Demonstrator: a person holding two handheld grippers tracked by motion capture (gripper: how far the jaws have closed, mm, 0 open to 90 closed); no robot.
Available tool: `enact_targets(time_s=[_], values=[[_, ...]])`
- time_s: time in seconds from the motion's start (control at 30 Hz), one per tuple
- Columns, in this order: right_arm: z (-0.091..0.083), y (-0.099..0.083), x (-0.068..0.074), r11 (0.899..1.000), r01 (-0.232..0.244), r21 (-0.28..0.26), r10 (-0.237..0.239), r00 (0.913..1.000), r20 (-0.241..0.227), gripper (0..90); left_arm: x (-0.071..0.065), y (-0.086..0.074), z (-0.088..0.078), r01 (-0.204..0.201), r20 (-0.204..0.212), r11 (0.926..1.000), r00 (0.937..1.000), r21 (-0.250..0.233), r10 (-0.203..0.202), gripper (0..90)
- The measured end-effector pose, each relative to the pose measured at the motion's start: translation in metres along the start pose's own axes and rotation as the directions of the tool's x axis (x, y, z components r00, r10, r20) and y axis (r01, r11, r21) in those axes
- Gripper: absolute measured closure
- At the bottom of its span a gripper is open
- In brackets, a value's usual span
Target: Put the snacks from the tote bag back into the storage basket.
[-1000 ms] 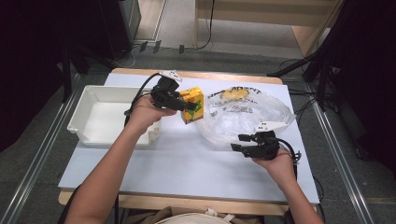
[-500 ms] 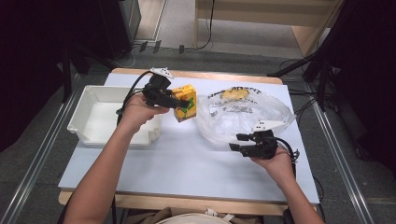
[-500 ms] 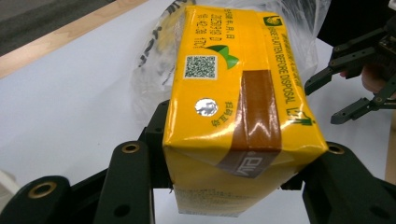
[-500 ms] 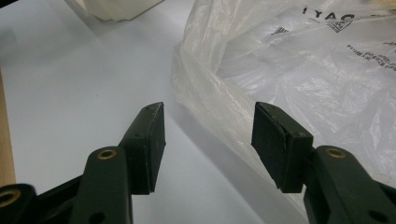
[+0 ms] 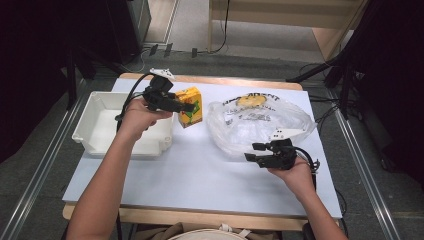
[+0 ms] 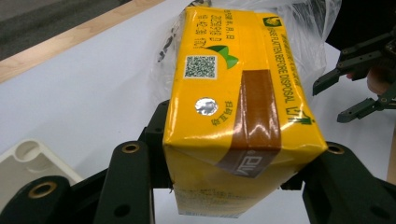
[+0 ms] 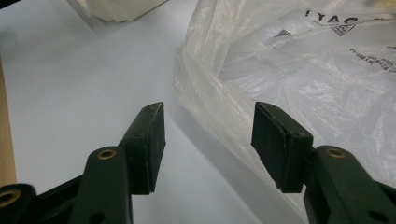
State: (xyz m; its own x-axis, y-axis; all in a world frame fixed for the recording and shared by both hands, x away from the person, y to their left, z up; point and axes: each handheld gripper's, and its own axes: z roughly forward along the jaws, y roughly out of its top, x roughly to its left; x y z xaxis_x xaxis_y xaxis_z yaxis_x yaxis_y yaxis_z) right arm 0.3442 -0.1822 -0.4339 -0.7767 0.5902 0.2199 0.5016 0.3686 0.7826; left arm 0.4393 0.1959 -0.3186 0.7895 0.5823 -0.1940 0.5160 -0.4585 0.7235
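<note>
At nine o'clock on the table we see the white tray, its far wall under our left forearm. Just to its right, around eleven o'clock, our left gripper is clamped on the yellow juice carton; in the left gripper view the jaws press on both sides of the carton, which is held clear of the white tabletop with its taped end toward the camera. The carton sits between the tray and the clear plastic bag.

The bag spreads from twelve toward two o'clock, with black print on it and something yellow inside near its far edge. At about four o'clock our right gripper hovers at the bag's near rim, jaws apart with nothing pressed between them. In the right gripper view the bag lies just beyond the spread pads, its crumpled edge passing between them, and a corner of the tray shows at the top.
</note>
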Motion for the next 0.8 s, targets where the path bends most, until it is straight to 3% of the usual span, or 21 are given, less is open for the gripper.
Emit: enact_targets(time_s=[0.37, 0.8], values=[[0.002, 0.001, 0.0, 1.0, 0.005, 0.01, -0.005, 1.0, -0.003, 45.6, 0.006, -0.002, -0.013, 0.004, -0.038, 1.0, 0.9993, -0.001, -0.004, 52.0], [0.003, 0.001, 0.001, 1.0, 0.002, 0.012, -0.002, 1.0, -0.006, 45.6, 0.02, -0.008, -0.024, 0.041, -0.035, 0.999, 0.9985, -0.016, -0.042, 52.0]])
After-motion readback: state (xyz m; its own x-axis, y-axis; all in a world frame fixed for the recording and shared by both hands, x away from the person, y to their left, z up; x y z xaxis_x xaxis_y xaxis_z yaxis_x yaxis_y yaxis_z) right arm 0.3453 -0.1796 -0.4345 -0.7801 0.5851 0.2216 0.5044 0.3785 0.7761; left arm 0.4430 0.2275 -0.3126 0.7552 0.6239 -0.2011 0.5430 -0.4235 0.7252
